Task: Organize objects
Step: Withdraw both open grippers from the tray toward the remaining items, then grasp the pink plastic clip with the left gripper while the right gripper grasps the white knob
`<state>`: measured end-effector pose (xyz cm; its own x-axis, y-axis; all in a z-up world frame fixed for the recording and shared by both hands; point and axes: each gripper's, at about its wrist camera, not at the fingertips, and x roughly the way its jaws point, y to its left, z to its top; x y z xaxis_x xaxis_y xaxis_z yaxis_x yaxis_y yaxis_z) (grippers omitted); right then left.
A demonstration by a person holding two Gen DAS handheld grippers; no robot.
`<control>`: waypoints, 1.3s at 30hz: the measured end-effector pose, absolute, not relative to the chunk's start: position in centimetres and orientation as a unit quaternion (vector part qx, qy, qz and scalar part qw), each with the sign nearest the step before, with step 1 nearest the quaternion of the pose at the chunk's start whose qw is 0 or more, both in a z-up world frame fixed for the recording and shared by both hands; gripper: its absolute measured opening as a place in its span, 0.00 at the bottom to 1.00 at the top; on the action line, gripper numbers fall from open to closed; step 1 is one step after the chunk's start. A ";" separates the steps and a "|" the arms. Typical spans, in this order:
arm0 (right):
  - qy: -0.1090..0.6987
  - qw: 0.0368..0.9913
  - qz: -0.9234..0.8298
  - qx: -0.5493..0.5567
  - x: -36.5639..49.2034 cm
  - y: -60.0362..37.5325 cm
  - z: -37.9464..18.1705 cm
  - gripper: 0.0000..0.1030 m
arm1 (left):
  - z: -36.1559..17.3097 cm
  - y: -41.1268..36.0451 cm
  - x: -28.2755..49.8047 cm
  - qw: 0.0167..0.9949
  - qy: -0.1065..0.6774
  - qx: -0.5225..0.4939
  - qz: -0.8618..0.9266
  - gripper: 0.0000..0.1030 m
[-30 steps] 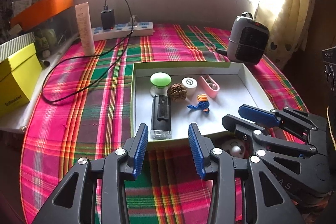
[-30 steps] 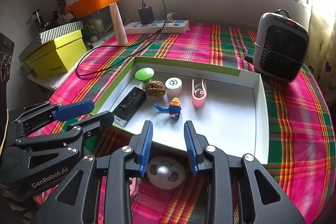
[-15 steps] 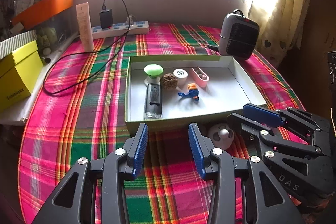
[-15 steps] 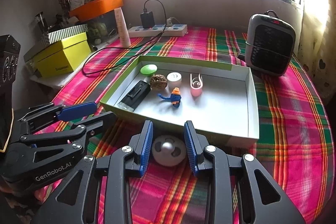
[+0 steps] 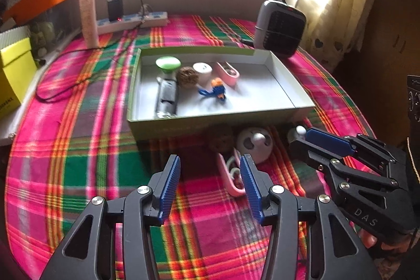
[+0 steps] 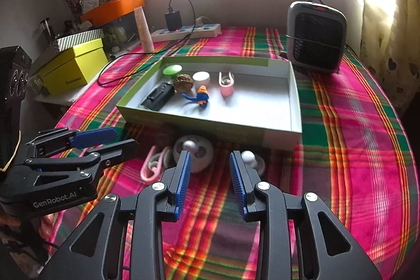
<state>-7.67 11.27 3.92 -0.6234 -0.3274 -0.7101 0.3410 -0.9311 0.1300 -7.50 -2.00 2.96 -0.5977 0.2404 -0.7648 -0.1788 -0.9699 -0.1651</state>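
A plaid tablecloth [image 5: 78, 162] fills the view. The left gripper [image 5: 210, 176] – jaws opening, empty – hovers over a pink clip [image 5: 231, 175], its long axis running away from the tool. The right gripper [image 6: 210, 175], parted and empty, sits just right.

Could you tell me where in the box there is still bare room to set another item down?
The right half of the box floor, between the pink clip and the right wall, is bare. The left rear corner is crowded.
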 end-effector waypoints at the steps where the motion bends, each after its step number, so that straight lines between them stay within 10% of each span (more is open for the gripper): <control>1: 0.006 0.185 -0.901 0.393 -7.6 11.5 3.8 0.31 | 2.8 -1.8 -7.5 0.121 -0.037 -0.436 0.891 0.46; 32: 0.004 0.161 -0.893 0.421 -8.2 14.1 1.8 0.32 | 0.5 -0.2 -8.1 0.112 -0.021 -0.468 0.877 0.46; 39: 0.009 0.160 -0.892 0.423 -8.5 14.1 1.6 0.32 | 0.4 -0.9 -8.0 0.100 -0.018 -0.465 0.879 0.32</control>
<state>-8.54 14.12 1.65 -0.5912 -0.2768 -0.7575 0.2923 -0.9489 0.1186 -8.03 -0.87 0.40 -0.5469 0.1935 -0.8145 -0.1597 -0.9792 -0.1254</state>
